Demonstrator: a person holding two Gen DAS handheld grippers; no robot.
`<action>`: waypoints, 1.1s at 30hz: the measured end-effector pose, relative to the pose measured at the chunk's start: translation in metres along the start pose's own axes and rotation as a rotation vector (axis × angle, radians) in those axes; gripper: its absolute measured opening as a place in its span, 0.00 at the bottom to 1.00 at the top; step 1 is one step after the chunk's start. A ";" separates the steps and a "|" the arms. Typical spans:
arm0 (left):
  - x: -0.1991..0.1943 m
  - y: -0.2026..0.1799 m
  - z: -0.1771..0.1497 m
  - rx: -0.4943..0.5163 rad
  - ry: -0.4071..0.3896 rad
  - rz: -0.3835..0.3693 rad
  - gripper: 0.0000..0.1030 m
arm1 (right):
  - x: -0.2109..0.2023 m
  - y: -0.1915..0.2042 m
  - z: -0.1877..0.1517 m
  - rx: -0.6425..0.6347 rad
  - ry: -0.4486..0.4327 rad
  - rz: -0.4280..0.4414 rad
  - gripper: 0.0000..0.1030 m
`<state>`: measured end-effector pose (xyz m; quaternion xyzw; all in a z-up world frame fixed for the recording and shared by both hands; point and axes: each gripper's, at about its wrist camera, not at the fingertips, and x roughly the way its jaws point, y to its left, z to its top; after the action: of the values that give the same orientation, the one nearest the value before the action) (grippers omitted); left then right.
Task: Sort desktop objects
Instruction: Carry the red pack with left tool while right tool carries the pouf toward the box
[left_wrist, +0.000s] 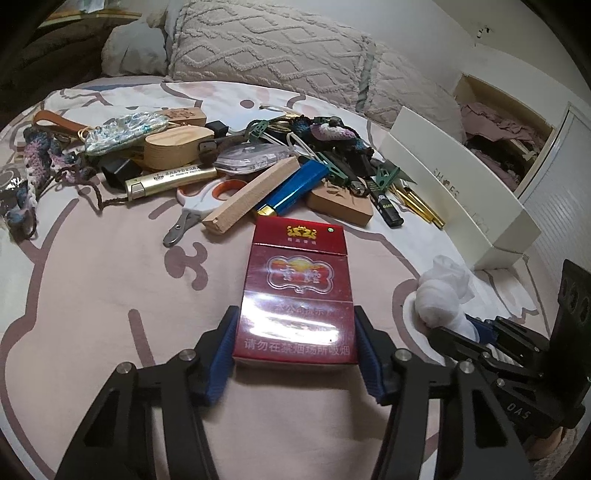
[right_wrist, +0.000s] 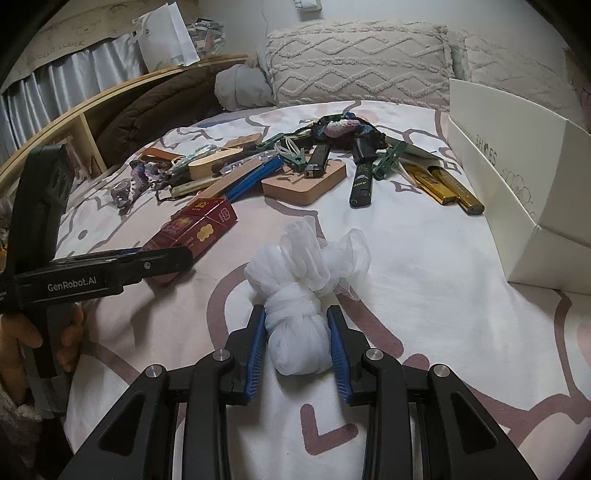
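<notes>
My left gripper is shut on a red cigarette pack that lies on the pink and white bed cover; the pack also shows in the right wrist view. My right gripper is shut on a knotted bundle of white mesh fabric, which also shows at the right of the left wrist view. The two grippers are side by side, the left one to the left of the bundle.
A pile of small things lies further back: lighters, a blue lighter, a wooden stick, wooden blocks, scissors, clips, crochet pieces. A white shoebox stands at the right. Pillows lie behind.
</notes>
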<state>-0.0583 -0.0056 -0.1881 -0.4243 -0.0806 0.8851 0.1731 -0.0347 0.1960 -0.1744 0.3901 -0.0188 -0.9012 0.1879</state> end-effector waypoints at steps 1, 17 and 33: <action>0.000 -0.001 0.000 0.006 0.000 0.007 0.56 | 0.000 0.001 0.000 -0.003 -0.001 -0.005 0.32; 0.003 -0.013 -0.004 0.068 -0.021 0.089 0.55 | 0.004 0.004 -0.003 -0.017 -0.015 -0.053 0.32; -0.008 -0.017 0.002 0.053 -0.038 0.107 0.55 | -0.005 0.005 0.006 -0.019 0.017 -0.046 0.32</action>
<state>-0.0509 0.0071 -0.1758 -0.4065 -0.0378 0.9028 0.1352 -0.0346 0.1926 -0.1661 0.3963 0.0005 -0.9021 0.1709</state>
